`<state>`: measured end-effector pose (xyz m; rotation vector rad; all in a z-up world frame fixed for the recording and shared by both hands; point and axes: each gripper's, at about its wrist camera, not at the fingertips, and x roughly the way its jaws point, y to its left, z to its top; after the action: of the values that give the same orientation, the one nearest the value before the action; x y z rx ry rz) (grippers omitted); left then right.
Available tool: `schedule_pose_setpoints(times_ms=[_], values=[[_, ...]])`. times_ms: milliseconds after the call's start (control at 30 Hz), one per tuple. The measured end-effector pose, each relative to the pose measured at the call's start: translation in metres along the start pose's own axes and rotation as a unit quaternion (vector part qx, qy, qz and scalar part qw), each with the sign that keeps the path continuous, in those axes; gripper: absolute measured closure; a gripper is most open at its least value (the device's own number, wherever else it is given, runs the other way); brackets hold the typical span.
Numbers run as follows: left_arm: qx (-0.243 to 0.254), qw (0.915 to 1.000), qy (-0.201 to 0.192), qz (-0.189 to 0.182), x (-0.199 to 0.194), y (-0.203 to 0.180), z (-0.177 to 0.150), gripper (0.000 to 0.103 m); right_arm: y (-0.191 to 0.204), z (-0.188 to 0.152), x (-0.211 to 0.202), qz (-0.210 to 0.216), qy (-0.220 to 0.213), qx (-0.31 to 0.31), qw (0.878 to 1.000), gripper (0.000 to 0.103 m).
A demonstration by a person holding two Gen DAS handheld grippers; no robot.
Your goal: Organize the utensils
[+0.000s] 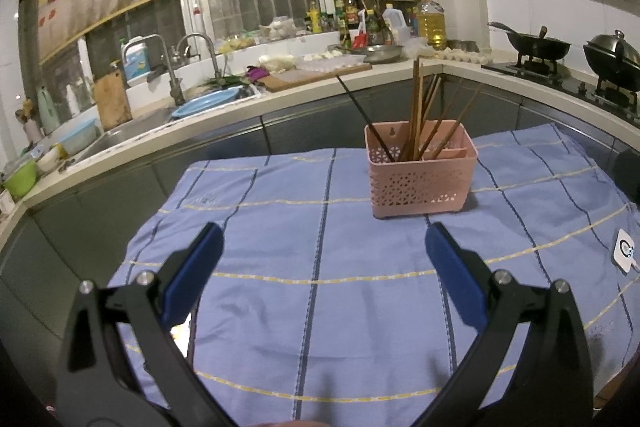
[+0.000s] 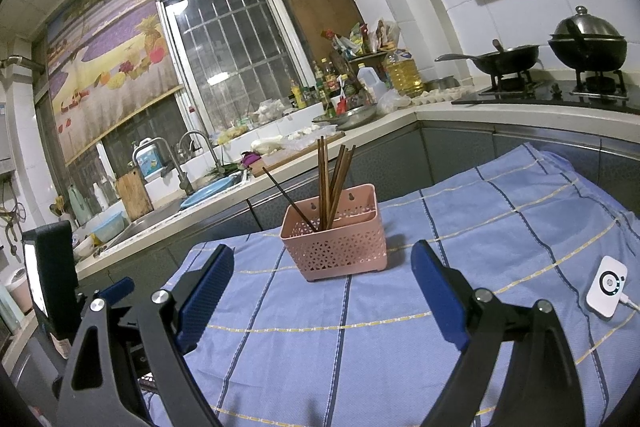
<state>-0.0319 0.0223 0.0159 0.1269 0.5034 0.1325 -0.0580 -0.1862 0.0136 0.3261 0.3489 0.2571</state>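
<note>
A pink perforated utensil basket [image 1: 422,175] stands upright on a blue striped cloth [image 1: 280,259]. Several chopsticks [image 1: 418,115] stand in it, brown ones and a dark one leaning left. My left gripper [image 1: 323,243] is open and empty, low over the cloth, short of the basket. In the right wrist view the same basket [image 2: 334,239] holds the chopsticks [image 2: 328,183]. My right gripper [image 2: 322,263] is open and empty, with the basket just beyond its fingertips. Part of the left gripper shows at the left edge there [image 2: 116,291].
A small white device [image 2: 606,285] with a cable lies on the cloth at the right. Behind the table runs a kitchen counter [image 1: 360,83] with a sink [image 1: 132,135], cutting boards and bottles. A stove with a wok [image 2: 508,61] and a lidded pot [image 2: 586,45] stands at the back right.
</note>
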Motion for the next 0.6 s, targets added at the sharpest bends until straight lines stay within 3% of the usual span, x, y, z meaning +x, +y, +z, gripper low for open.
schedule_pose_setpoints(times_ms=[600], values=[[-0.005, 1.0000, 0.001, 0.001, 0.0001, 0.0033, 0.0016, 0.006, 0.0025, 0.0002, 0.0030, 0.000, 0.004, -0.004, 1.000, 0.014]])
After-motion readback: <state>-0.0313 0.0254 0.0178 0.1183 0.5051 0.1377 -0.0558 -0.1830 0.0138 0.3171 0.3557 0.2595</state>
